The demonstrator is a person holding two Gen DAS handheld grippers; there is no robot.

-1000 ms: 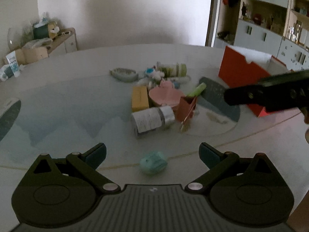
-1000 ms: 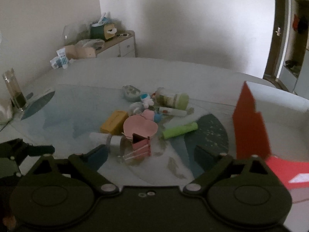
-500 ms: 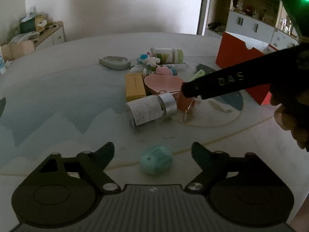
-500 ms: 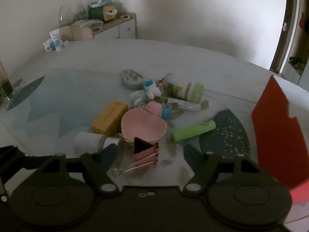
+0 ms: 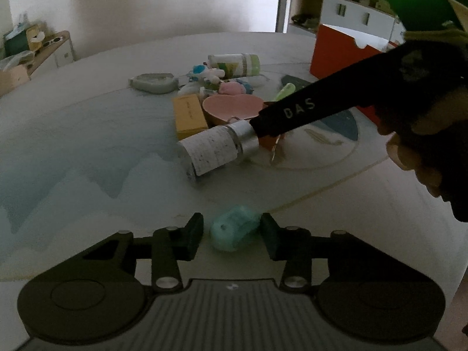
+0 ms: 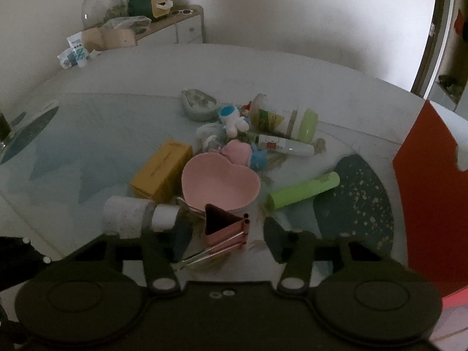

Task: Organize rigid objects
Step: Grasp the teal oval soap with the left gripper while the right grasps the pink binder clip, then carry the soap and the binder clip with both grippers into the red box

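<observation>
A small teal oval object [image 5: 235, 232] lies on the table between the fingers of my left gripper [image 5: 232, 235], which is open with narrow gaps on both sides. My right gripper [image 6: 226, 235] is open around a pink binder clip [image 6: 225, 228]. Behind the clip lie a pink heart-shaped bowl [image 6: 220, 184], a white jar with a silver lid [image 6: 128, 215], a yellow box [image 6: 162, 169], a green tube [image 6: 304, 190], a green-capped bottle [image 6: 280, 121] and small toys [image 6: 234, 118]. The right gripper's black body [image 5: 336, 102] crosses the left wrist view above the jar [image 5: 216, 150].
A red open box [image 6: 433, 190] stands at the right of the table; it also shows in the left wrist view [image 5: 339, 49]. A grey dish [image 6: 199, 103] lies behind the pile. A sideboard with clutter [image 6: 131, 29] stands by the far wall.
Both grippers have moved forward and lower. The left gripper's fingers have narrowed around the teal object. The right gripper's fingers have come to either side of the pink binder clip.
</observation>
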